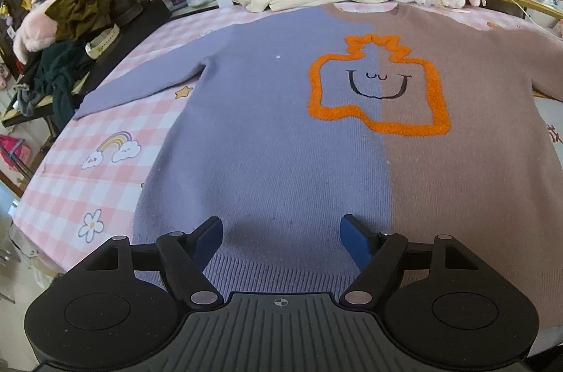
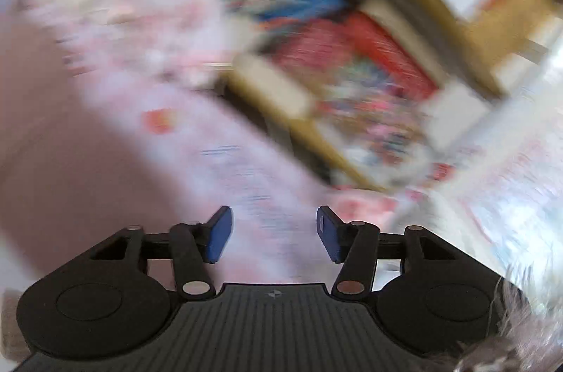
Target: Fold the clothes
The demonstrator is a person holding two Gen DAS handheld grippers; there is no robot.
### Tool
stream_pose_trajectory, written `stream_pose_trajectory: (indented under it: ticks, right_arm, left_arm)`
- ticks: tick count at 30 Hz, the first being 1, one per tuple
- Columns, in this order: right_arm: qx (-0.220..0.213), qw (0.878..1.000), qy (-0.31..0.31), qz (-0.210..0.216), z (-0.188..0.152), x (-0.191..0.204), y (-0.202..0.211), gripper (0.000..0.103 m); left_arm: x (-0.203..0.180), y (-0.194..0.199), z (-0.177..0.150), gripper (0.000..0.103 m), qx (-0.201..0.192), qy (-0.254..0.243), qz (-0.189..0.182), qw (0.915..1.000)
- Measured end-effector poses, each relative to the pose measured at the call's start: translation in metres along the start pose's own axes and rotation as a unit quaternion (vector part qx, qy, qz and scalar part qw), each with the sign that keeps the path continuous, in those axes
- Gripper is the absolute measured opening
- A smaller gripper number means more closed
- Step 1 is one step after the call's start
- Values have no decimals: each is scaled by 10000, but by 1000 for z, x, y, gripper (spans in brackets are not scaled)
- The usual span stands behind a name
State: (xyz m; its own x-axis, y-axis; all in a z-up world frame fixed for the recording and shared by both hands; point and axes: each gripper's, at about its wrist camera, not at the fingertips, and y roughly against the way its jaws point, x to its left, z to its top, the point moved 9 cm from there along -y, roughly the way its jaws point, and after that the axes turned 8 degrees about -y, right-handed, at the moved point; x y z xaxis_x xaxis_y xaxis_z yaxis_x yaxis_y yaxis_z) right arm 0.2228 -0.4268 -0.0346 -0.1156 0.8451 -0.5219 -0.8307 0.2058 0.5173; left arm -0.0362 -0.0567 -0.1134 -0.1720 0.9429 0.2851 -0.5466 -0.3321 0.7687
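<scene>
Ribbed hem of the sweater runs crosswise just under the left gripper, whose jaws stand open and empty over the lilac half. From there the garment's long axis leads straight away to the collar, and it lies flat, face up, on the pink checked bed cover, with the lilac sleeve stretched out to the left. Motion blur smears the right wrist view; the right gripper also has its jaws apart, holding nothing, over blurred pink cover beside mauve knit. Judging by this, the left gripper sits nearer the hem.
</scene>
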Motion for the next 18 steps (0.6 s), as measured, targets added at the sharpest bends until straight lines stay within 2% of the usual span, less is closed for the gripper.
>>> stream_pose_trajectory:
  ticks: [8,10,13,15,18]
  right_arm:
    - [-46,9973,192,710,-10,36,23,54]
    - [-5,9933,119,1149,-12,57,37,55]
    - [165,9773,-53,2109,-21,99,70,58]
    - [333,9649,-207,2598,-28,122,89,58]
    - [575,9521,-463,2966,-41,146,115,58]
  left_arm:
    - [8,3,-5,76,38,37,-20,10000]
    - [14,5,-5,76,12,35,59,10000]
    - [27,7,-3,76,-48,88,213,9997]
    - [39,6,-3,76,-59,160,288,9994]
    - [57,5,-1,76,-70,237,381,9990]
